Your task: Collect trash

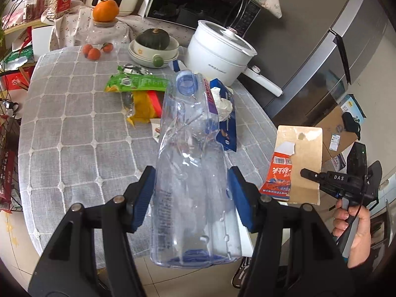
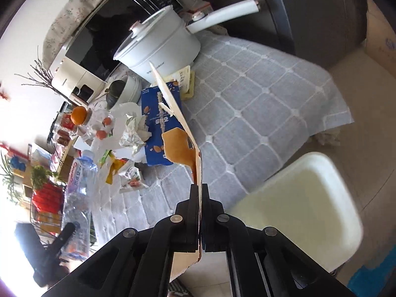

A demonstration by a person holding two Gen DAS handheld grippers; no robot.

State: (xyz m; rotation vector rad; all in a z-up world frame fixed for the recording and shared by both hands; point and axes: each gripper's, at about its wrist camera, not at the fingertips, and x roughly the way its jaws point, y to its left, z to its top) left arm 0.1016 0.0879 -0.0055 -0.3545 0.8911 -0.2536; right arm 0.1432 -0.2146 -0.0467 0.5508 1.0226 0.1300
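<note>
Your left gripper [image 1: 190, 193] clamps the crumpled bottle [image 1: 193, 173] over the table's edge [image 1: 74, 133], your right gripper [image 2: 200, 188] pinches torn cardboard [image 2: 183, 128] — squeeze unevenly and that slick plastic may squirt free.

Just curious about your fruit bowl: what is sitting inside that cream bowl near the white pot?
A dark green squash with a stubby stem sits in the cream bowl, filling most of it. Whatever lies beneath the squash is covered, so I cannot tell.

Bare tablecloth [image 1: 74, 128] left of wrappers [image 1: 138, 84]
</note>
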